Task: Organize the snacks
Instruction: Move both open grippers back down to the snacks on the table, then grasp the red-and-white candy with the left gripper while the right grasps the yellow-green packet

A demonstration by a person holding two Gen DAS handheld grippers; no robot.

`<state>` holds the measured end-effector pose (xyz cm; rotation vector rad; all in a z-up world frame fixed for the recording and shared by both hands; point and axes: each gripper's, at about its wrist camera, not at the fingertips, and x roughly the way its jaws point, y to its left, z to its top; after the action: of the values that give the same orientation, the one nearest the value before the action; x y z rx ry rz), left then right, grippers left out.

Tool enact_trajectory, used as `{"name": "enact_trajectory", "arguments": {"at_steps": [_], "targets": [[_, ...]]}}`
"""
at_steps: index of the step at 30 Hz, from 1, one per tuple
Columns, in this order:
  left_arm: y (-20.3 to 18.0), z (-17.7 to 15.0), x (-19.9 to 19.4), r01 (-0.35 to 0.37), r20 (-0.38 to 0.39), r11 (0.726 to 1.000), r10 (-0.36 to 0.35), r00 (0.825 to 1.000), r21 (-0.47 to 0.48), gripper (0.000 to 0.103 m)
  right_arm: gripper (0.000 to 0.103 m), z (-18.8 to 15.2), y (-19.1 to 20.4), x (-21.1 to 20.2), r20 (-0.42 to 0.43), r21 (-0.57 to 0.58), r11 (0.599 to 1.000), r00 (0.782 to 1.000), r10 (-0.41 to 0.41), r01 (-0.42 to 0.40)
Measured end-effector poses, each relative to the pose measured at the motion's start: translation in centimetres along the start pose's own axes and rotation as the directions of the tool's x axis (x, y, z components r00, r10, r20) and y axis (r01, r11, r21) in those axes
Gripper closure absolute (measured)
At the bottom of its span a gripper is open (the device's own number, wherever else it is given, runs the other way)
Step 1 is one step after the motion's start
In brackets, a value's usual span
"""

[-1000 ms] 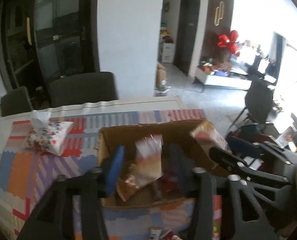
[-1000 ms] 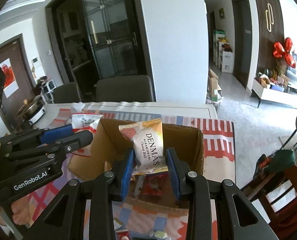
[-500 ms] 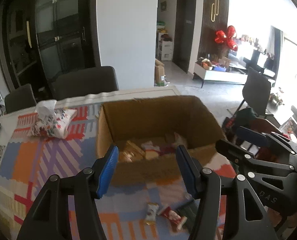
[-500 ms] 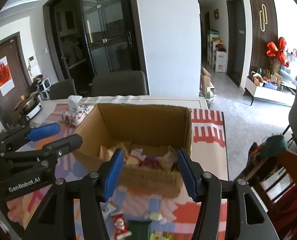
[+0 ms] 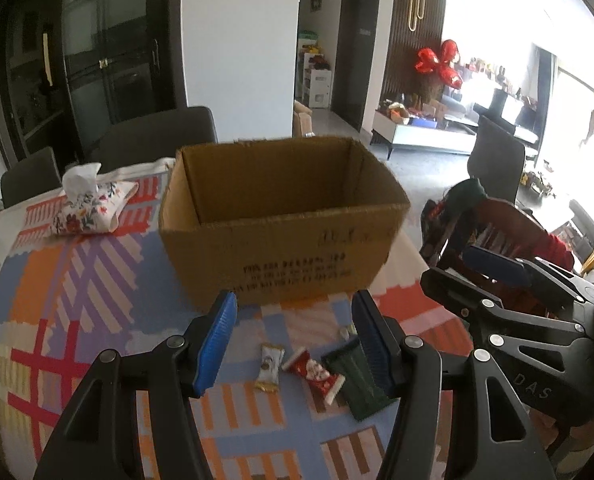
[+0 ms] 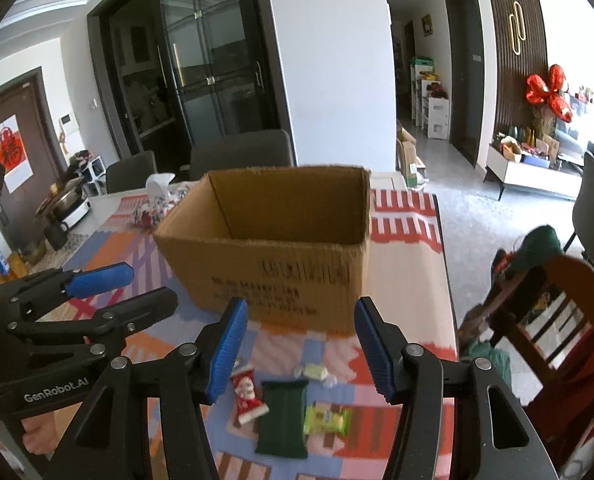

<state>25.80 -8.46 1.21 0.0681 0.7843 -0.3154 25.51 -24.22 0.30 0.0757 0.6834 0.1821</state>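
Right at the near edge, both grippers hang over the patchwork tablecloth (image 5: 97, 276) with their blue pads spread apart and nothing between them. The left gripper (image 5: 293, 340) sits above a small cluster of loose snacks: a white-and-gold candy (image 5: 269, 368) lies on the cloth in the gap between its fingers, nearer the left one, a red wrapped sweet (image 5: 316, 374) lies just to its right, and a dark green packet (image 5: 357, 384) lies partly hidden behind the right finger. None of them touches the pads.

Seen from the right gripper (image 6: 297, 344), the same heap sits low in the gap between its fingers: the red sweet beside the left pad, the green packet in the middle, a yellow-green packet (image 6: 327, 420) touching its right edge, and a pale twisted candy (image 6: 315, 372) a little farther off. All lie flat on the cloth, apart from the fingers.

Just beyond the snacks stands the open cardboard box (image 6: 273, 276), upright, its printed side facing near. Its inside floor is hidden from here.

Farther left, a floral tissue pack (image 5: 93, 208) rests on the cloth. Dark chairs (image 5: 157, 132) stand at the far side of the table.
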Motion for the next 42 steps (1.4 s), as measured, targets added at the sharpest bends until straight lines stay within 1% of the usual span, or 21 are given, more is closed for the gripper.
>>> {"name": "enact_trajectory", "arguments": {"at_steps": [4, 14, 21, 25, 32, 36, 39, 42], "targets": [[-0.5, -1.6, 0.5, -0.011, -0.020, 1.000, 0.011, 1.000, 0.010, 0.044, 0.046, -1.9, -0.4, 0.2, -0.032, 0.022, 1.000, 0.999, -0.006, 0.007], [-1.3, -4.9, 2.5, 0.001, -0.103, 1.000, 0.000, 0.995, 0.012, 0.044, 0.046, -5.8, -1.8, 1.3, -0.107, 0.063, 0.997, 0.994, -0.027, 0.034], [-2.2, -6.7, 4.8, 0.011, -0.171, 1.000, -0.008, 0.985, 0.018, 0.044, 0.046, -8.0, -2.4, 2.5, -0.165, 0.082, 0.996, 0.986, -0.026, 0.040], [-2.3, -7.6, 6.3, 0.013, -0.214, 1.000, -0.012, 0.977, 0.006, 0.044, 0.046, -9.0, -2.6, 3.4, -0.200, 0.092, 0.995, 0.980, -0.011, 0.030], [-2.0, -8.2, 7.9, 0.019, -0.250, 1.000, -0.023, 0.968, -0.017, 0.045, 0.046, -9.9, -3.0, 5.2, -0.250, 0.116, 0.993, 0.968, 0.008, 0.022], [-1.9, -8.1, 8.6, 0.007, -0.249, 1.000, -0.011, 0.969, -0.018, 0.045, 0.047, -10.2, -3.2, 6.1, -0.267, 0.108, 0.993, 0.964, -0.008, 0.038], [-1.7, -7.9, 9.1, -0.010, -0.247, 1.000, 0.005, 0.969, -0.017, 0.046, 0.047, -10.5, -3.0, 6.6, -0.271, 0.080, 0.995, 0.962, -0.042, 0.065], [-1.5, -7.7, 9.9, -0.018, -0.257, 1.000, 0.012, 0.966, -0.022, 0.046, 0.047, -10.7, -2.9, 7.0, -0.279, 0.074, 0.995, 0.959, -0.043, 0.066]]}}
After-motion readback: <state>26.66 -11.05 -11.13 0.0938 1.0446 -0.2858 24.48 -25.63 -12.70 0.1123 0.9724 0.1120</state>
